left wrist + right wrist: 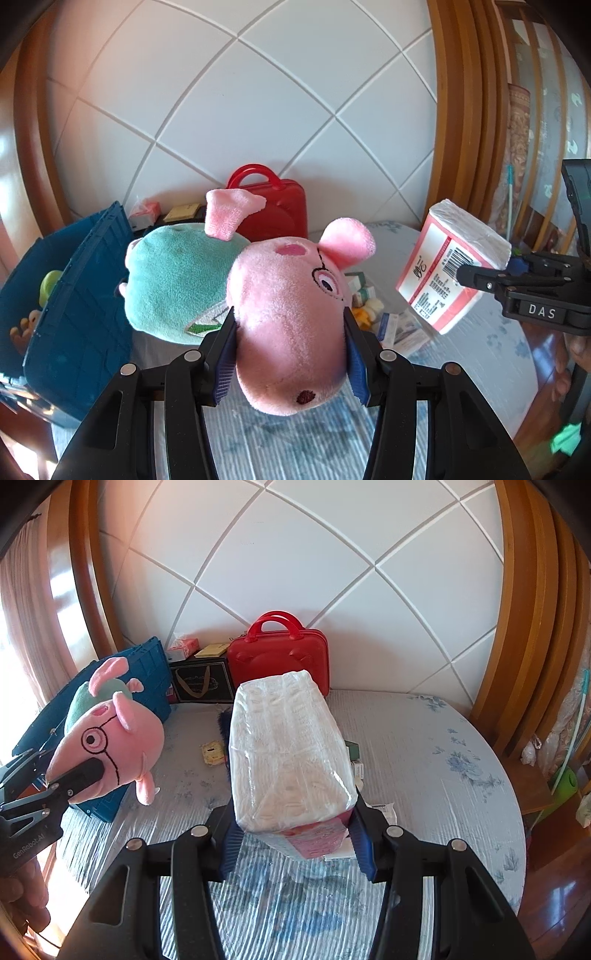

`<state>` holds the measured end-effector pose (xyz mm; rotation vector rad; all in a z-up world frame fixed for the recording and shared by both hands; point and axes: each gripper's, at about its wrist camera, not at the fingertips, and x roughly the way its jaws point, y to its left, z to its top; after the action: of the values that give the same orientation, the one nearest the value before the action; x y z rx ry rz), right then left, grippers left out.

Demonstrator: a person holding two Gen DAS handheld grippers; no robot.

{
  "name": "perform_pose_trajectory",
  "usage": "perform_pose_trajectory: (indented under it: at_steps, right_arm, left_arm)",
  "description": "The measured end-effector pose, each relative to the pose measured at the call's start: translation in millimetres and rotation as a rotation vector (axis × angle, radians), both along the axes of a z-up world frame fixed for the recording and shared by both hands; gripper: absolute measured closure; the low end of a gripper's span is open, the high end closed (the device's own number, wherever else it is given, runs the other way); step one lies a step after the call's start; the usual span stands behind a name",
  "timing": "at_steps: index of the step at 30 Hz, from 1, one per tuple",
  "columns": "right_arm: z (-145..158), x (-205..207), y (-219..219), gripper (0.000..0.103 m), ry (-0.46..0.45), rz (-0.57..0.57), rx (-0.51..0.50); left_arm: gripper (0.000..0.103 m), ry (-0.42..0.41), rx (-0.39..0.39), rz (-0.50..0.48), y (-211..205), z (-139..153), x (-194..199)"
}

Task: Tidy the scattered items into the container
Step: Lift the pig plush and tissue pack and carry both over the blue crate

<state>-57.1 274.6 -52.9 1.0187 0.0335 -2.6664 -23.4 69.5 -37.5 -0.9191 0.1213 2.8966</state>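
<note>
Left gripper (pixel 290 354) clamped on plush pig (pixel 288 314) snout, held aloft just right of blue crate (pixel 77 295). Right gripper (pixel 293 834) clamped on tissue pack (pixel 288 746), further right of crate. Risk: soft snout slips; both loads collide over crate opening.

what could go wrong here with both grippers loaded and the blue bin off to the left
The left gripper pinches only the snout of the pink pig plush, so its hanging body could swing and snag the blue bin wall. The right gripper holds the tissue pack by one end; slick wrap may slip.
</note>
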Motion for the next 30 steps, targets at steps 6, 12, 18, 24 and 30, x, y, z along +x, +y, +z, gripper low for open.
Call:
perform_pose_trajectory:
  at_steps: [6,12,18,24,30]
  right_arm:
    - [15.6,-0.6,-43.5,0.054,0.026,0.057,0.008]
    - [36.7,0.4,-110.3,0.054,0.075,0.122,0.022]
    - [54.9,-1.0,-200.2,0.054,0.105,0.176,0.024]
    - [78.0,-8.0,-306.1,0.054,0.141,0.239,0.025]
    - [93.4,-20.2,-406.4,0.054,0.161,0.296,-0.004]
  left_arm:
    - [0.054,0.04,0.021,0.049,-40.7,15.6,0.6]
    - [0.054,0.09,0.037,0.083,-104.1,35.6,5.1]
    - [0.054,0.126,0.036,0.103,-193.8,57.7,5.2]
    - [0.053,0.149,0.028,0.132,-295.6,78.9,-7.5]
    - [0.053,0.153,-0.002,0.154,-384.1,87.6,-25.6]
